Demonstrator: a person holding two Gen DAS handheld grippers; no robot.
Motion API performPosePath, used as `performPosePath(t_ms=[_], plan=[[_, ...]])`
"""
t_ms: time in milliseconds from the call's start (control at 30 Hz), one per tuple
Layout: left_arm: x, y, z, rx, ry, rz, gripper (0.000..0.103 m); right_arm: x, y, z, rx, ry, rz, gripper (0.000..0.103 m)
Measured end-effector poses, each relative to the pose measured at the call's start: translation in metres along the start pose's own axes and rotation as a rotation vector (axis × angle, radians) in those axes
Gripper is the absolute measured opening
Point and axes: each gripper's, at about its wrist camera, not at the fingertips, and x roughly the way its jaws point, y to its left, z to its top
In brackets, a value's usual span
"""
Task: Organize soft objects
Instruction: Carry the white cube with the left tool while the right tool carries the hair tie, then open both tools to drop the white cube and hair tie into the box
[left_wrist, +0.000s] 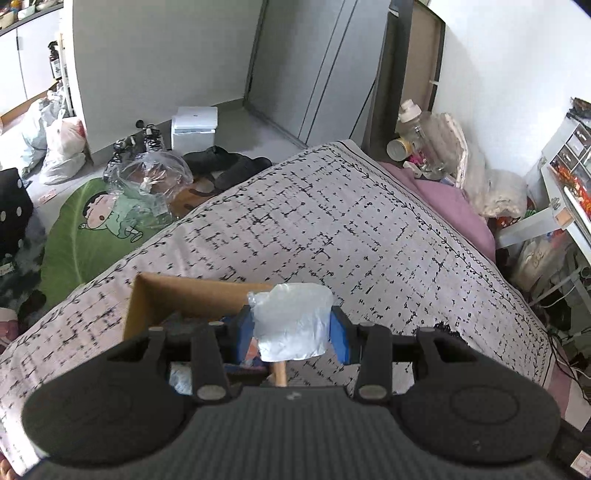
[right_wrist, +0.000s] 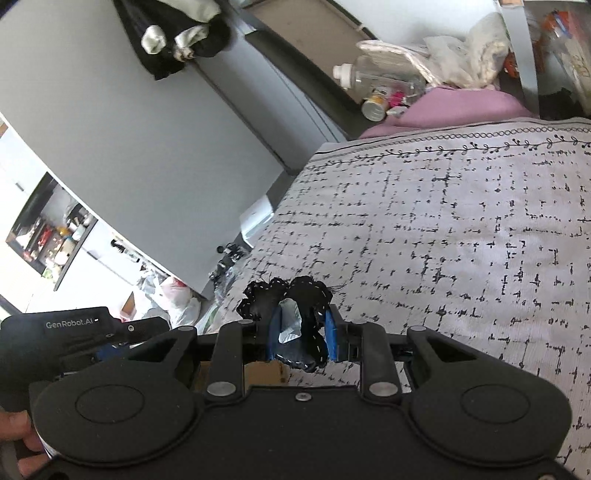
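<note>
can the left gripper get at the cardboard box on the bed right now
Probably yes for position: the cardboard box sits open just below the left gripper. But its jaws are already shut on a clear plastic packet.

Clear pouch (left_wrist: 291, 321), black cloth (right_wrist: 295, 314), perhaps clamped.

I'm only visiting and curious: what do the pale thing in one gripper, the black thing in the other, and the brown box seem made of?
Pale packet: likely thin plastic film, translucent and glossy, crinkled.
Black piece: probably felt or fabric, matte, scalloped, white stitching along its edges.
Box: cardboard, plain matte brown.
</note>
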Motion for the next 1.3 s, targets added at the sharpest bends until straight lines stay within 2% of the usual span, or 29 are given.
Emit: performPosePath(t_ms=[267,533,867,1300], plan=[[-0.024,0.02,-0.014,-0.033,-0.018,0.001,0.043,-0.01,0.012,-0.009,-0.028,-0.009,0.046,0.025],[-0.026,0.044,-0.022,-0.055,-0.013,0.014,0.043,-0.008,0.03,-0.015,-0.066,-0.012,0.09,0.025],[-0.009,0.072,-0.023,-0.091,0.011,0.013,0.043,0.013,0.056,-0.032,-0.126,0.031,0.12,0.025],[0.021,0.092,-0.026,-0.121,0.043,0.011,0.043,0.041,0.073,-0.046,-0.172,0.088,0.118,0.026]])
